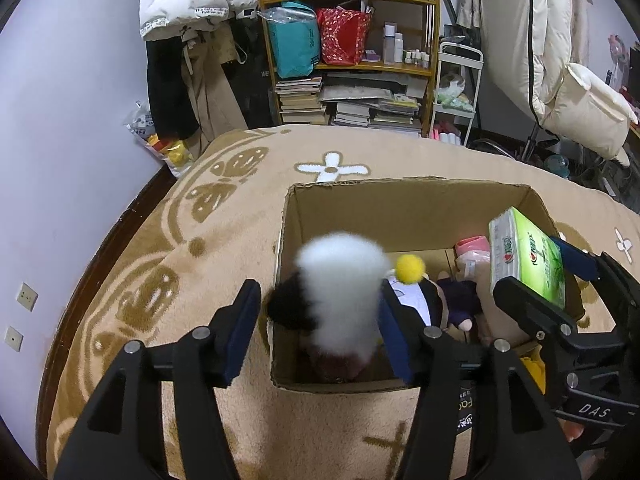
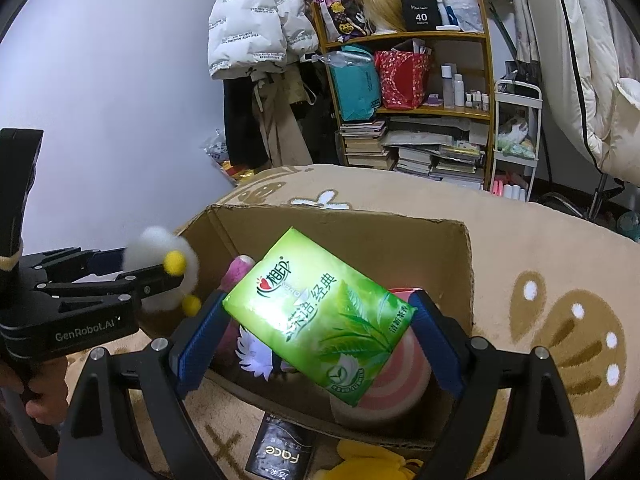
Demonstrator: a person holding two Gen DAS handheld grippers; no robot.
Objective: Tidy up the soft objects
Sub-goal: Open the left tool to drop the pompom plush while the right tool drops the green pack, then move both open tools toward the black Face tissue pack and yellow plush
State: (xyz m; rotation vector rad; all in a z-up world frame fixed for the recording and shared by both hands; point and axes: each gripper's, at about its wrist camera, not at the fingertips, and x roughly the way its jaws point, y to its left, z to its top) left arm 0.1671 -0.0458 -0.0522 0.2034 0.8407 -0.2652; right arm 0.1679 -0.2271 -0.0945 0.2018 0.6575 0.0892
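Note:
An open cardboard box stands on a beige patterned rug. My left gripper hangs over the box's near left corner. A blurred white plush with a black part and a yellow pom-pom sits between its jaws. The left pad stands clear of the plush, so the jaws are open. My right gripper is shut on a green tissue pack, held tilted above the box's right side. In the box lie a dark-clothed doll and a pink striped round plush.
A yellow plush and a black "Face" packet lie on the rug in front of the box. Beyond the rug stand a wooden shelf of books and bags, hanging coats, a white cart and a lilac wall.

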